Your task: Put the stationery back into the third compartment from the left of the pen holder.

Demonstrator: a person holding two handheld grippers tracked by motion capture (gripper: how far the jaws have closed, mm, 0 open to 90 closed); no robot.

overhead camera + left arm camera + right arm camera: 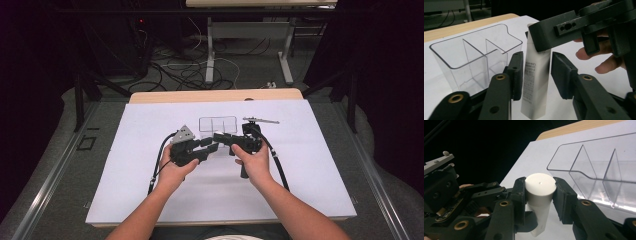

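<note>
The right gripper (540, 192) clamps the cap of the white tube (541, 195); the left gripper (534, 75) stands slightly apart around its body. The handover looks nearly done; the clear three-compartment organizer (218, 124), at twelve o'clock, awaits it.

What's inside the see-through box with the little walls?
Nothing: all three compartments of the clear plastic organizer look empty through their walls. The white tube is outside it, gripped at its cap by the right gripper.

White tube's (534, 82) lower end — off the bottom edge; print too blurred to read.
</note>
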